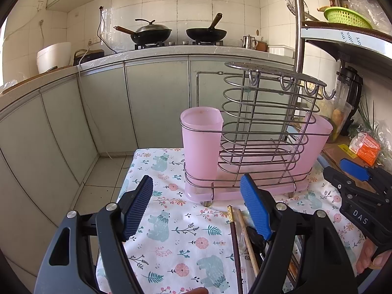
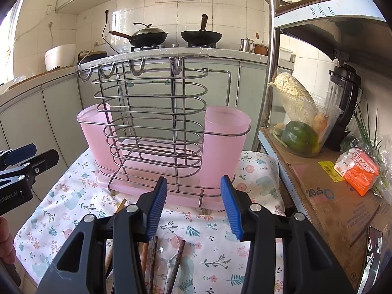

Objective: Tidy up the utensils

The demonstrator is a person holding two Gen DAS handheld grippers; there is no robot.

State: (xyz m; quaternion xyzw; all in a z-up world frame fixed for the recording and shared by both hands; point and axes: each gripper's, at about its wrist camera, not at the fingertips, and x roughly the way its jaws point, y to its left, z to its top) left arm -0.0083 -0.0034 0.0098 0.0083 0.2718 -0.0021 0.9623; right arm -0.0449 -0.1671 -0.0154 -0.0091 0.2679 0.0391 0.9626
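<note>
Chopsticks [image 2: 177,264] and clear spoon [image 2: 169,257] near cloth [image 2: 257,252] front edge, spoon visible only in right view; both grippers [image 1: 196,205] [image 2: 193,205] released, empty.

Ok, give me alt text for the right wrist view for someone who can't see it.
The right gripper hangs open and empty over chopsticks and a clear spoon lying on a floral cloth. Just beyond stands a wire utensil rack with pink cups at both ends. The left gripper shows at the left edge.
</note>
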